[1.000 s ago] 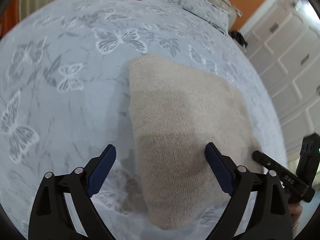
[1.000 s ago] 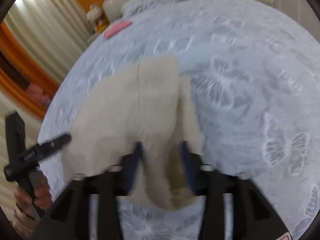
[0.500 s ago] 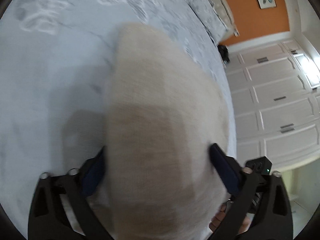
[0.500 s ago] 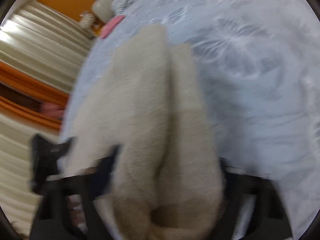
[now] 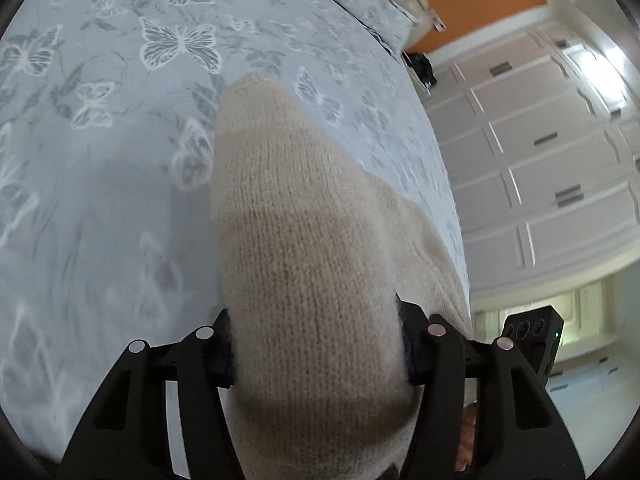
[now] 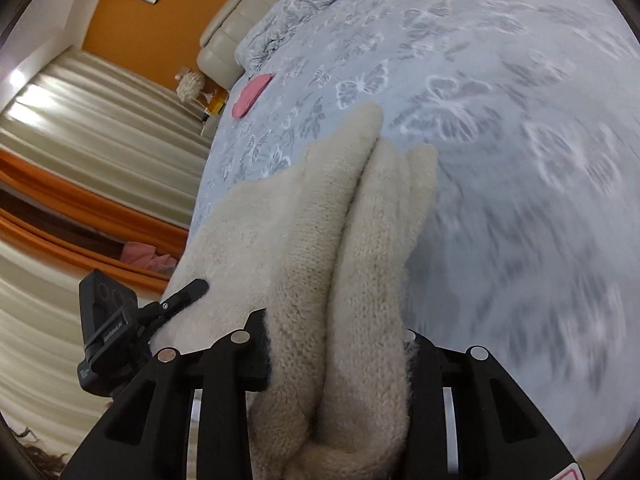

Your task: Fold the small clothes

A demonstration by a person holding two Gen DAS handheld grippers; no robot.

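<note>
A beige knitted garment [image 5: 296, 216] lies on the butterfly-print bedspread [image 5: 100, 208], its near edge lifted. My left gripper [image 5: 316, 344] is shut on its near left corner; the knit bulges between the jaws and hides the pads. My right gripper [image 6: 336, 352] is shut on the bunched, folded near right corner of the same garment [image 6: 328, 216]. The left gripper also shows in the right wrist view [image 6: 180, 300], pinching the cloth at the bed's edge. The right gripper's body shows at the lower right of the left wrist view [image 5: 532, 332].
A pink item [image 6: 252, 94] lies on the far side of the bed. Pillows and a cream headboard [image 6: 240, 16] stand at the back. White wardrobe doors [image 5: 540, 152] are to the right, curtains [image 6: 80, 152] to the left.
The left gripper went from open over the garment to shut on its near corner. Both grippers have lifted the near edge; the cloth now bulges up between the jaws.
</note>
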